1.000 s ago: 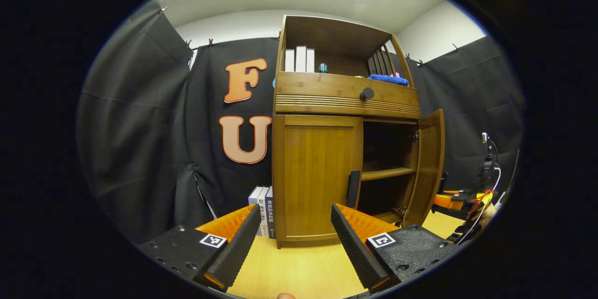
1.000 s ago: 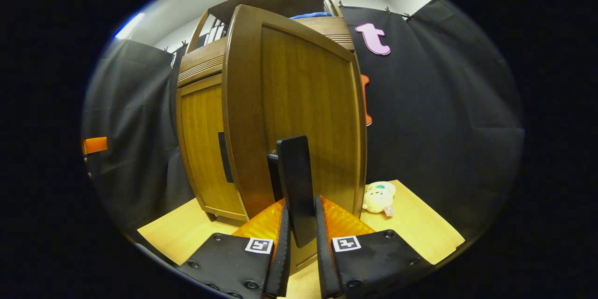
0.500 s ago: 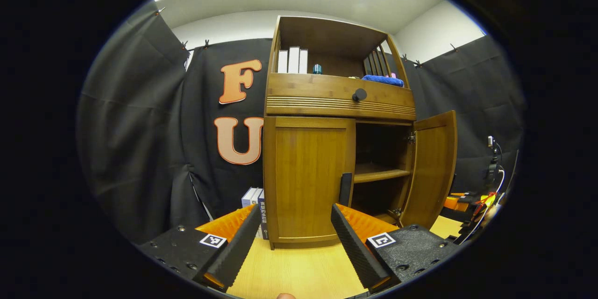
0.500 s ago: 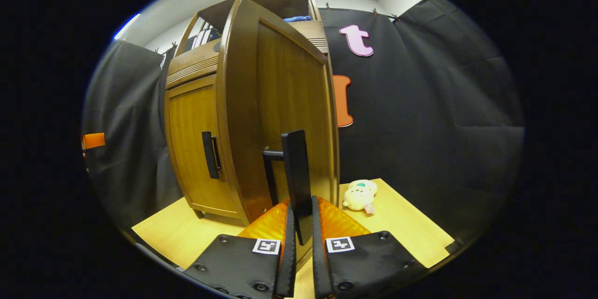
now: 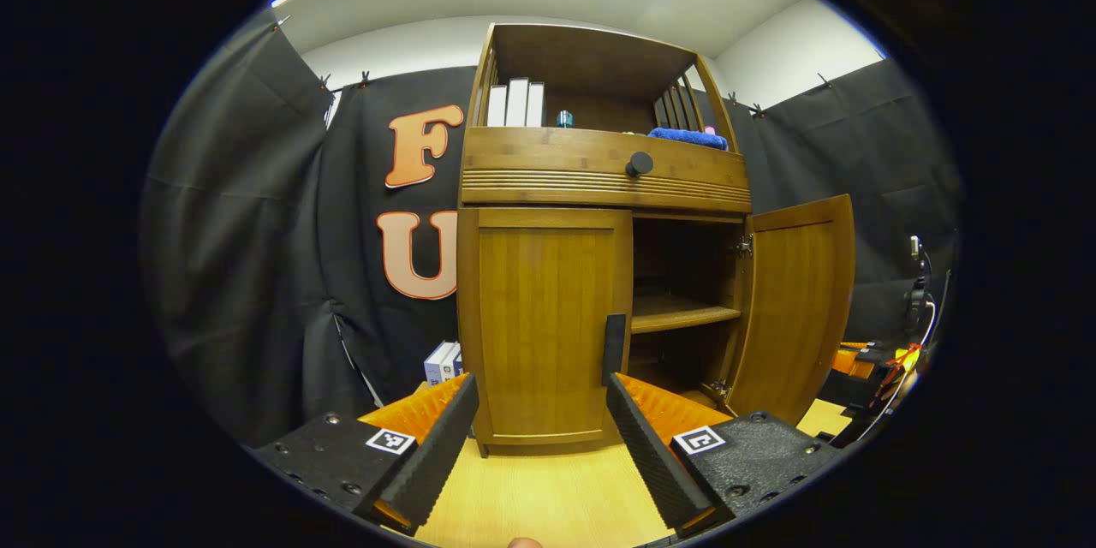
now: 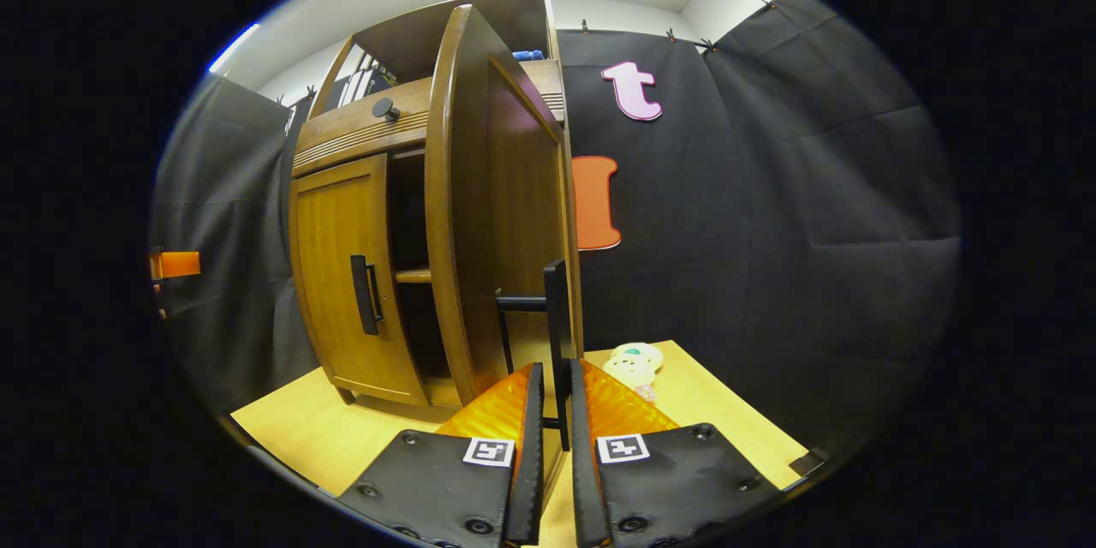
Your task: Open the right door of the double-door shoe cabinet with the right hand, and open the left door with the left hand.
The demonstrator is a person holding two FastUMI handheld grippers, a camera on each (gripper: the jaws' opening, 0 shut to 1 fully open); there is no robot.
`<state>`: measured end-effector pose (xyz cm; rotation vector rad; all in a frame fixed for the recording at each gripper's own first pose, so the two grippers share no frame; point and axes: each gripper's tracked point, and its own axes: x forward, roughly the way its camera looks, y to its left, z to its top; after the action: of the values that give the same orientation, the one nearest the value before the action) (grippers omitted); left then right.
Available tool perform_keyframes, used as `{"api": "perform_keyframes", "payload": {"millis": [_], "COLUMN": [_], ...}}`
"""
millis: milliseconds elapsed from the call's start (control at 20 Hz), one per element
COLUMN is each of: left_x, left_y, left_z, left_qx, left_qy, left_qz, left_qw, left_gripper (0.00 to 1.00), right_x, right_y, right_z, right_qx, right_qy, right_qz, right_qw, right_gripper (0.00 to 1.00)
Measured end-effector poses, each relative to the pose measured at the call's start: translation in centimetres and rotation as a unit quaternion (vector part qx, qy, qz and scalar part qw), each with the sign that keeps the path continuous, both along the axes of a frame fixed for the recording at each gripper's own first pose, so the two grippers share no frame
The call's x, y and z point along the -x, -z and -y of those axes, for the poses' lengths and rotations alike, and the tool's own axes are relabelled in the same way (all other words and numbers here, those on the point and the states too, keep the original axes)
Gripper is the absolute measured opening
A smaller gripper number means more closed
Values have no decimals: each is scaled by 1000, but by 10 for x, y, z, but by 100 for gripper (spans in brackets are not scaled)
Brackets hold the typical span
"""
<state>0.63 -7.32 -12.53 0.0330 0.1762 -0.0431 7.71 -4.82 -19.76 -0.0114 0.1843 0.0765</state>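
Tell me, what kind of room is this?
Probably a recording booth dressed up like a home, not a real house. Black cloth hangs clipped along white walls, and one brown wooden shoe cabinet stands on a pale wooden tabletop, with a cream plush toy beside it.

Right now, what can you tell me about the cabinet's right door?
The right door is a framed panel of honey-brown wood, upright, swung wide open on side hinges, baring a dark interior with a shelf. Its dark vertical bar handle sits clamped between the right tool fingers.
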Motion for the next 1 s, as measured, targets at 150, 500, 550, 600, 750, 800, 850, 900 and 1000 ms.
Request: {"api": "perform_keyframes", "payload": {"millis": [150,500,550,600,750,800,850,900,1000], "left_x": [-6,-29,-32,-35,-47,-52,-56,-62,-74], "left_y": [6,14,15,15,20,23,25,27,36], "left_z": [11,36,38,42,58,63,68,75,85], "left_qx": [2,3,2,1,2,1,0,-4,-7], "left_qy": [2,7,8,10,18,20,22,25,30], "left_qz": [-4,-4,-4,-4,-4,-3,-2,-1,-3], "left_qw": [1000,1000,1000,1000,1000,1000,1000,1000,1000], "left_gripper": [92,92,92,92,92,92,92,92,92], "right_x": [0,-1,-1,-1,2,3,4,5,6], "right_y": [0,-7,-8,-11,-13,-14,-16,-16,-18], "right_z": [10,54,58,64,74,77,78,79,81], "right_qx": [-4,10,9,7,7,7,6,4,1], "right_qy": [-2,20,23,25,26,26,25,25,24], "right_qz": [3,15,16,18,25,26,27,27,30], "right_qw": [1000,1000,1000,1000,999,999,999,999,999], "right_gripper": [29,15,15,15,15,15,15,15,15]}}
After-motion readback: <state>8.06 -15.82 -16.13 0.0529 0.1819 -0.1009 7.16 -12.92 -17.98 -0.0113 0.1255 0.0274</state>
